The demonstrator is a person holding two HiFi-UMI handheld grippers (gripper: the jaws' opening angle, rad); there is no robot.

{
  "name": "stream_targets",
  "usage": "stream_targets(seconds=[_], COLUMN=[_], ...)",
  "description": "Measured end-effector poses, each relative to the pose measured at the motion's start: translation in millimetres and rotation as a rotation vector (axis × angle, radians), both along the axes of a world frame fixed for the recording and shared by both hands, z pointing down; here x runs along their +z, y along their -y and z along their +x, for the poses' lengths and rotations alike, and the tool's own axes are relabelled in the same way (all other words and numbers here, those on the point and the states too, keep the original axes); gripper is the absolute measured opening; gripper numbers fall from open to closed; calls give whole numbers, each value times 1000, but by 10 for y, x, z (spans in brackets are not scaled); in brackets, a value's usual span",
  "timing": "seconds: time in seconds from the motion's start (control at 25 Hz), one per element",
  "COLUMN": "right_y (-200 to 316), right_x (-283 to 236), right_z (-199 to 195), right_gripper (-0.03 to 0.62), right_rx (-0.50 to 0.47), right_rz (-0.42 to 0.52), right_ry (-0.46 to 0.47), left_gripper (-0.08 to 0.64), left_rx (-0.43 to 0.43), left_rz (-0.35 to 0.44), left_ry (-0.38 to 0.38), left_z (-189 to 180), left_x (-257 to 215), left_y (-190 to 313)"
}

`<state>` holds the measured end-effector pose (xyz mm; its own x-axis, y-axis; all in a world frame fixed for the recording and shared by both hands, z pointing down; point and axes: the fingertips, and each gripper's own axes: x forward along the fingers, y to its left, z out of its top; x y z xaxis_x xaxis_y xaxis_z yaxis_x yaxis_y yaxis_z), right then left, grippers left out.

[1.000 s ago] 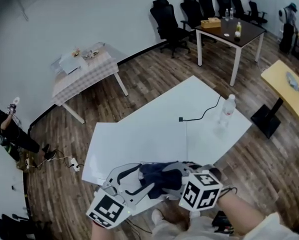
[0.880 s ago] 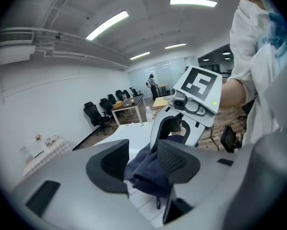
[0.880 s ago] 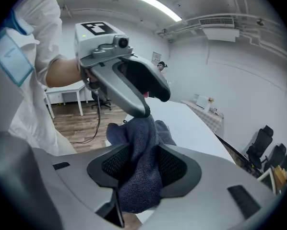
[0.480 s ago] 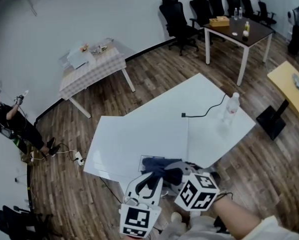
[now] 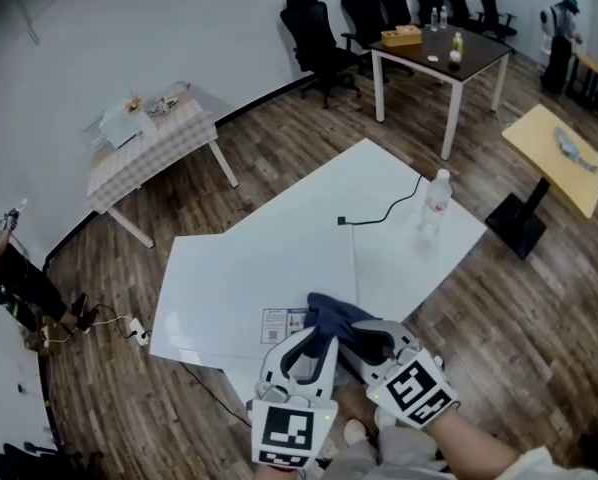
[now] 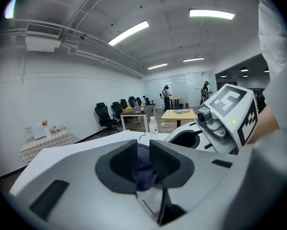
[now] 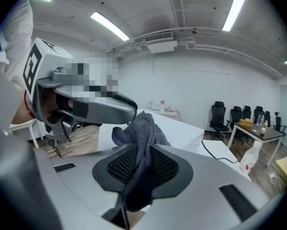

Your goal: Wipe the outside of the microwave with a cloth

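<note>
A dark blue cloth point(image 5: 329, 313) hangs at the near edge of the white table point(image 5: 279, 258), held between both grippers. My left gripper point(image 5: 319, 336) is shut on one part of the cloth point(image 6: 144, 169), which is pinched between its black pads point(image 6: 122, 162). My right gripper point(image 5: 357, 336) is shut on another fold of the cloth point(image 7: 143, 128), which rises above its mesh pads point(image 7: 122, 169). Both sets of jaws have just been closing, with the cloth between them. The two grippers stand side by side, close together. No microwave is in view.
A clear water bottle point(image 5: 434, 200) and a black cable point(image 5: 379, 213) lie on the table's far right. A small printed sheet point(image 5: 279, 323) sits near the cloth. A checked table point(image 5: 149, 133), a dark table with chairs point(image 5: 439, 53) and a yellow table point(image 5: 559, 163) stand around.
The left gripper has swung in from the left and rolled upright beside the right one. Both jaws, wide at first, have closed onto the cloth.
</note>
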<state>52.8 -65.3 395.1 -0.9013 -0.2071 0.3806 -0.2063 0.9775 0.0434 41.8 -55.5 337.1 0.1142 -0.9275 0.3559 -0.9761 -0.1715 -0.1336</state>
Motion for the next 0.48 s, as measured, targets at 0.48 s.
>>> stream_targets(seconds=[0.48], right_y=[534], right_x=[156], right_z=[258], right_gripper=[103], right_rx=[186], right_rz=[-335], right_ry=[312], left_gripper=[18], left_rx=[-21], left_rz=[-23], left_ry=[69], left_z=[121], left_x=[77], left_y=[440])
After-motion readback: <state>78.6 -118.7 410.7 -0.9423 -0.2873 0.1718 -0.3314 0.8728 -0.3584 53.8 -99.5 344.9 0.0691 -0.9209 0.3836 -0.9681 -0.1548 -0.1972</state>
